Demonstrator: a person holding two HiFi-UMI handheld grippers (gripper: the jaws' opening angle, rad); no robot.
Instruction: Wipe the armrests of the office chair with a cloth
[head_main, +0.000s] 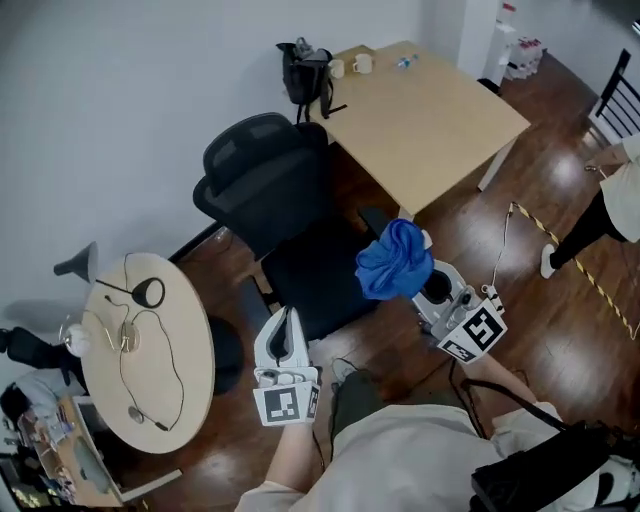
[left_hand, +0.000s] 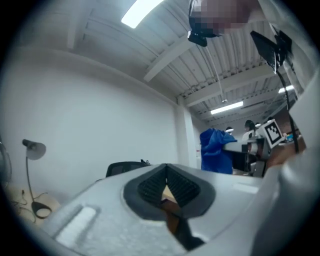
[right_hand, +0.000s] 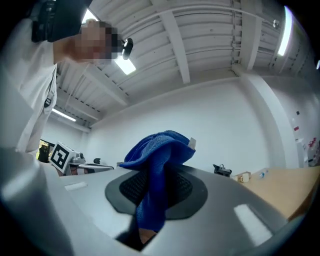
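Note:
The black office chair (head_main: 268, 180) stands in the middle of the head view, its seat (head_main: 315, 280) just in front of me. One armrest (head_main: 252, 302) shows at the seat's left and the other (head_main: 374, 219) at its right. A blue cloth (head_main: 394, 260) is bunched in my right gripper (head_main: 412, 278), which is shut on it above the seat's right edge. In the right gripper view the cloth (right_hand: 156, 167) hangs between the jaws. My left gripper (head_main: 287, 318) is shut and empty, held over the seat's front left corner. From the left gripper view the cloth (left_hand: 215, 150) shows off to the right.
A wooden table (head_main: 430, 120) behind the chair carries a black bag (head_main: 304, 70), two cups (head_main: 350, 66) and a bottle (head_main: 405, 62). A round side table (head_main: 185, 350) with a lamp and cable stands at left. A person (head_main: 612, 200) stands at right, near striped floor tape (head_main: 572, 258).

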